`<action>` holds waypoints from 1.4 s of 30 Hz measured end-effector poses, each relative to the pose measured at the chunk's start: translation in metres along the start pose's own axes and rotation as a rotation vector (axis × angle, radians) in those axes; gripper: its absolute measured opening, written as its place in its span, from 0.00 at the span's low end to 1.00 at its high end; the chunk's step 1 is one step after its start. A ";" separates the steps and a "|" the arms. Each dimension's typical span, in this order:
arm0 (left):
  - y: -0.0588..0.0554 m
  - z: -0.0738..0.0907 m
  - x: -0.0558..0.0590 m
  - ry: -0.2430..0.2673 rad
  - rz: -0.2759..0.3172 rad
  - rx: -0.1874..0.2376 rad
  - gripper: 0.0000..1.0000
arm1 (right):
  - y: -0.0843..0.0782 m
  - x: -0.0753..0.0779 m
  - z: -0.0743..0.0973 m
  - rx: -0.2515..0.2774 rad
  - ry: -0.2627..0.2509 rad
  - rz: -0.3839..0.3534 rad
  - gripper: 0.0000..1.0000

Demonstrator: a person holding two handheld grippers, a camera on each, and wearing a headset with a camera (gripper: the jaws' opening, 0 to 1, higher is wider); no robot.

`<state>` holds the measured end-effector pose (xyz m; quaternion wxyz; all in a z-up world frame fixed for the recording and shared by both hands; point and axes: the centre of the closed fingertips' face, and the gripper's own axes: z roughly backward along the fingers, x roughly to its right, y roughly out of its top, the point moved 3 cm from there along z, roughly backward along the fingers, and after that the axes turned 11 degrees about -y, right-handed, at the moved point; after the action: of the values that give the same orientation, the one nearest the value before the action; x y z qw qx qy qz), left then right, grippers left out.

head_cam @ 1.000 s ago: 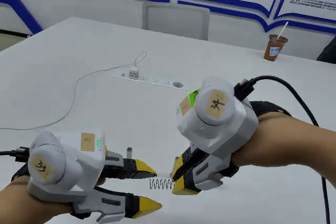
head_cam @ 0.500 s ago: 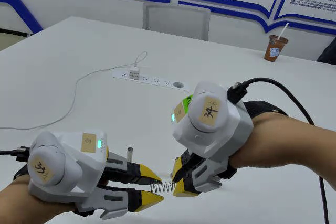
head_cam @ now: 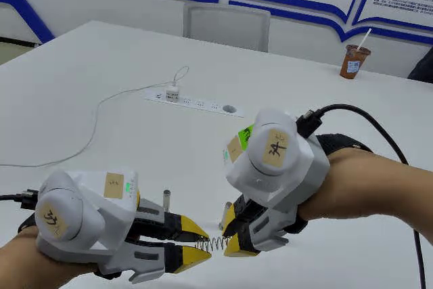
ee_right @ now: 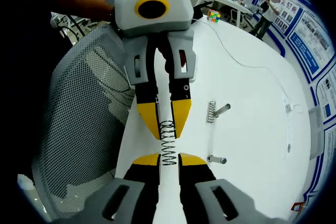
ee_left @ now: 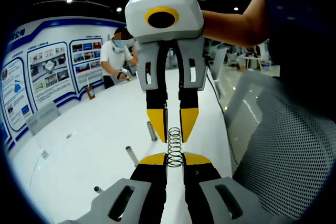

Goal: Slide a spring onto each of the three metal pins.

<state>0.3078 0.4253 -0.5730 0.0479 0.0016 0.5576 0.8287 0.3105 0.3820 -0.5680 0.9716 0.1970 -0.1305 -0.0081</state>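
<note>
A small steel spring (head_cam: 212, 243) hangs in the air between my two grippers, just above the white table (head_cam: 101, 72). My left gripper (head_cam: 199, 241) is shut on its left end and my right gripper (head_cam: 230, 233) is shut on the other end. In the left gripper view the spring (ee_left: 175, 148) rises from my own tips (ee_left: 175, 159) into the right gripper (ee_left: 173, 127), where a thin metal rod lies beside one finger. Behind the left gripper an upright pin (head_cam: 166, 199) stands. The right gripper view shows one pin wearing a spring (ee_right: 219, 110) and one bare pin (ee_right: 216, 159).
A white power strip (head_cam: 196, 104) with a plugged charger and a trailing cable lies mid-table. A brown drink cup (head_cam: 353, 61) stands at the far right, with a grey chair (head_cam: 226, 25) behind the table. A mesh chair (ee_left: 283, 145) is close to the table's near edge.
My left gripper was open a second ago and has closed onto the spring's free end. My right gripper has sunk slightly while still holding the spring.
</note>
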 end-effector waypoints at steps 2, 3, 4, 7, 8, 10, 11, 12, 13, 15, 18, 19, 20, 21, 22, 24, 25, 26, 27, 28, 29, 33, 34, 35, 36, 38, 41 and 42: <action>0.002 0.001 -0.001 0.004 0.000 0.006 0.11 | -0.004 0.000 -0.002 -0.008 0.000 0.000 0.16; 0.003 0.002 -0.001 0.006 0.001 0.011 0.11 | -0.005 -0.001 -0.003 -0.010 0.001 -0.003 0.16; 0.003 0.002 -0.001 0.007 0.002 0.014 0.11 | -0.005 -0.001 -0.003 -0.009 0.002 -0.005 0.16; 0.003 0.003 -0.001 0.008 0.003 0.016 0.11 | -0.005 -0.001 -0.004 0.001 -0.002 -0.010 0.15; 0.003 0.002 -0.001 0.007 0.003 0.015 0.11 | -0.004 -0.001 -0.003 0.008 -0.002 -0.014 0.14; 0.002 0.002 -0.001 0.005 0.005 0.015 0.11 | -0.002 0.000 -0.002 0.015 -0.008 -0.015 0.12; 0.002 0.002 -0.001 0.008 0.006 0.014 0.11 | -0.001 0.001 -0.001 0.016 -0.007 -0.020 0.12; 0.001 0.002 -0.001 0.008 0.011 0.016 0.11 | 0.000 0.001 0.001 0.019 -0.006 -0.025 0.12; 0.001 0.002 -0.002 0.009 0.013 0.016 0.11 | 0.002 0.002 0.003 0.028 -0.009 -0.029 0.12; 0.000 0.002 -0.003 0.010 0.016 0.016 0.11 | 0.005 0.003 0.005 0.040 -0.012 -0.031 0.12; -0.002 0.002 -0.003 0.010 0.023 0.015 0.11 | 0.014 0.004 0.010 0.063 -0.013 -0.035 0.12; -0.002 0.002 -0.003 0.010 0.024 0.016 0.11 | 0.015 0.004 0.010 0.067 -0.014 -0.034 0.12; -0.002 0.002 -0.003 0.011 0.026 0.016 0.11 | 0.017 0.004 0.011 0.071 -0.015 -0.032 0.12; -0.002 0.002 -0.004 0.012 0.027 0.016 0.11 | 0.020 0.004 0.011 0.075 -0.018 -0.028 0.12; -0.002 0.002 -0.004 0.014 0.030 0.017 0.11 | 0.021 0.004 0.011 0.078 -0.018 -0.027 0.12; -0.003 0.003 -0.004 0.016 0.036 0.022 0.11 | 0.025 0.005 0.012 0.085 -0.017 -0.026 0.12; -0.003 0.003 -0.005 0.017 0.039 0.024 0.11 | 0.026 0.006 0.012 0.090 -0.019 -0.026 0.12; -0.003 0.003 -0.005 0.021 0.041 0.027 0.11 | 0.028 0.006 0.012 0.096 -0.020 -0.029 0.12; -0.003 0.003 -0.006 0.022 0.043 0.029 0.11 | 0.029 0.007 0.012 0.099 -0.021 -0.029 0.12; -0.003 0.004 -0.006 0.024 0.046 0.032 0.11 | 0.030 0.007 0.012 0.101 -0.021 -0.029 0.12; -0.003 0.004 -0.006 0.026 0.047 0.034 0.11 | 0.031 0.007 0.012 0.102 -0.022 -0.029 0.12; -0.003 0.003 -0.007 0.030 0.054 0.041 0.11 | 0.036 0.007 0.013 0.111 -0.021 -0.028 0.12; -0.003 0.003 -0.008 0.031 0.054 0.042 0.11 | 0.037 0.007 0.013 0.113 -0.021 -0.027 0.12; -0.003 0.002 -0.008 0.031 0.055 0.044 0.11 | 0.038 0.008 0.013 0.115 -0.021 -0.027 0.12; -0.003 0.002 -0.008 0.030 0.057 0.044 0.11 | 0.039 0.007 0.013 0.117 -0.020 -0.027 0.12; -0.002 0.000 -0.009 0.029 0.055 0.043 0.11 | 0.040 0.008 0.013 0.120 -0.020 -0.026 0.12; -0.002 -0.001 -0.010 0.028 0.055 0.043 0.11 | 0.040 0.008 0.012 0.120 -0.022 -0.026 0.12; -0.002 -0.002 -0.010 0.028 0.055 0.043 0.11 | 0.040 0.009 0.012 0.120 -0.023 -0.026 0.12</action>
<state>0.3181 0.4236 -0.5749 0.0170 0.0062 0.5757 0.8175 0.3144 0.4134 -0.5396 0.9564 0.2563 -0.1393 -0.0154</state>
